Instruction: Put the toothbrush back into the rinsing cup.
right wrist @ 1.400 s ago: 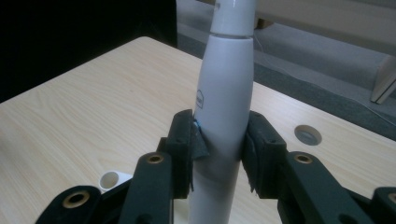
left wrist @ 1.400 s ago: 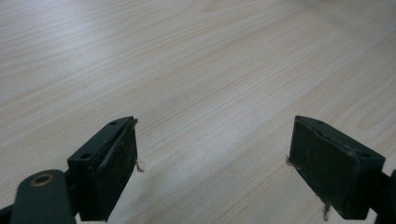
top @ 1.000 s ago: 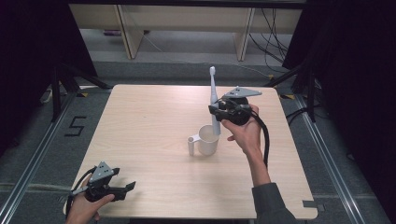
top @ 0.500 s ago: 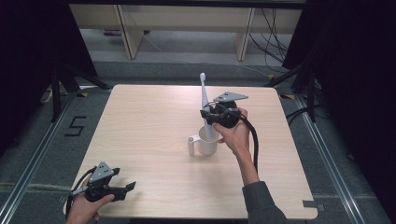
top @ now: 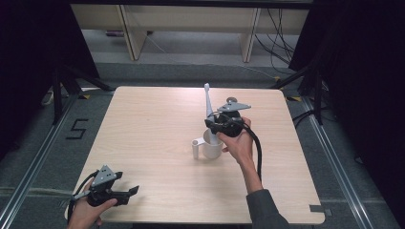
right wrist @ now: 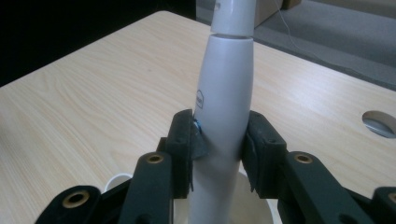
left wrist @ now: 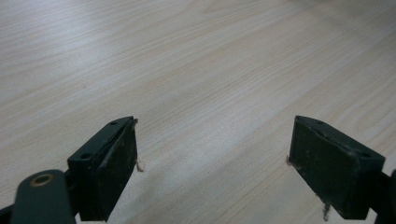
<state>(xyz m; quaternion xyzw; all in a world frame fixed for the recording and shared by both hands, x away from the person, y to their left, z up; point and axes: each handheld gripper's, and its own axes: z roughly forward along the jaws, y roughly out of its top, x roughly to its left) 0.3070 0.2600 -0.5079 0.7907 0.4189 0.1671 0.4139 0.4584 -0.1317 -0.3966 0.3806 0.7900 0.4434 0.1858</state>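
My right gripper (top: 213, 125) moved left with the white toothbrush (top: 208, 102), now directly above the white cup (top: 210, 145), toothbrush more upright

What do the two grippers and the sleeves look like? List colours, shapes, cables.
Both the left gripper and the right gripper are black, each with two flat black jaws, a grey three-cornered plate on top and a thick black cable trailing back. The right arm wears a dark grey sleeve.

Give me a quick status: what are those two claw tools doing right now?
Right gripper shut on white electric toothbrush, upright over white mug. Left gripper open, idle above bare table. Nothing in the way.
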